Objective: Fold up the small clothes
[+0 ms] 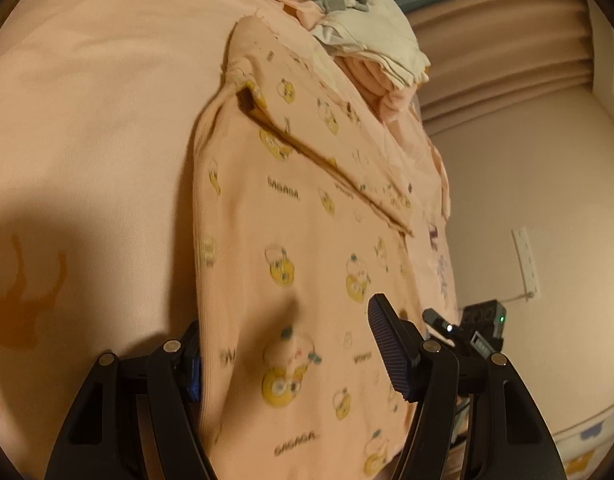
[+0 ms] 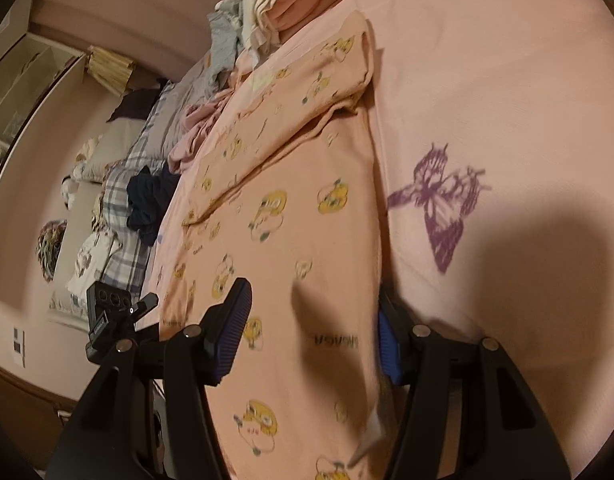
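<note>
A small peach garment (image 1: 291,208) printed with yellow cartoon figures lies spread on the pink bedsheet (image 1: 87,92), with one sleeve folded across it. My left gripper (image 1: 295,356) is open, its jaws wide apart with the near edge of the garment lying between them. My right gripper (image 2: 307,340) is also open, its jaws straddling the near edge of the same garment (image 2: 291,208). The blue pads (image 1: 389,350) touch no cloth that I can see being pinched.
A heap of other small clothes (image 1: 347,12) lies at the far end of the bed, also in the right wrist view (image 2: 275,4). A purple butterfly print (image 2: 439,196) marks the sheet. Plaid bedding and dark cloth (image 2: 147,196) lie at the left. A wall socket (image 1: 527,260) is on the right.
</note>
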The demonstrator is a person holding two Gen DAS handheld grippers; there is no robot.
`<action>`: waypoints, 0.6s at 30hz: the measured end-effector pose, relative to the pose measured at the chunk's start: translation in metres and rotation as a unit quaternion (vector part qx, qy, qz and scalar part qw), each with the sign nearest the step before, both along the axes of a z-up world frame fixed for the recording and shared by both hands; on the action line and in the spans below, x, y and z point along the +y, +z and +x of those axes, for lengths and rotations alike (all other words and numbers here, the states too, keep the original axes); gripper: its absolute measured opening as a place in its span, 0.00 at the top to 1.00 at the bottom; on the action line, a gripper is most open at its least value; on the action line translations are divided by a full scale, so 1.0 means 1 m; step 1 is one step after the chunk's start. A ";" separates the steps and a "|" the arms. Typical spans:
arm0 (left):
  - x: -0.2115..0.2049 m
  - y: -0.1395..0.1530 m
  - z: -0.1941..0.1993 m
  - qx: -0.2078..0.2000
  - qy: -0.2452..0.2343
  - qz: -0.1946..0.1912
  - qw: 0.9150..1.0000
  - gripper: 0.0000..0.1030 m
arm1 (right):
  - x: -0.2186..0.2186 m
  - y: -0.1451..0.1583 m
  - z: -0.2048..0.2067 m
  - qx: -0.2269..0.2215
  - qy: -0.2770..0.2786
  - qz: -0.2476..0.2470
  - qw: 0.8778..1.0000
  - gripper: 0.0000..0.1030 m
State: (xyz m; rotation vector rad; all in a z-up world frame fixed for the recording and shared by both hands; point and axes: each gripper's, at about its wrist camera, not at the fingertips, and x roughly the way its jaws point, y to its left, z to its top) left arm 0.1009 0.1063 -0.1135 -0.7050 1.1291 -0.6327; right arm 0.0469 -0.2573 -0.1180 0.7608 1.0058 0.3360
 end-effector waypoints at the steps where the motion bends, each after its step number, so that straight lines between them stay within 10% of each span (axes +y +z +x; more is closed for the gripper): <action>1: 0.001 0.000 -0.004 -0.002 -0.004 0.004 1.000 0.36 | 0.000 0.000 -0.005 0.001 0.004 -0.002 1.000 0.46; 18: 0.012 0.001 -0.065 0.002 0.008 0.015 1.000 0.36 | 0.007 -0.004 -0.071 0.008 0.022 0.004 1.000 0.56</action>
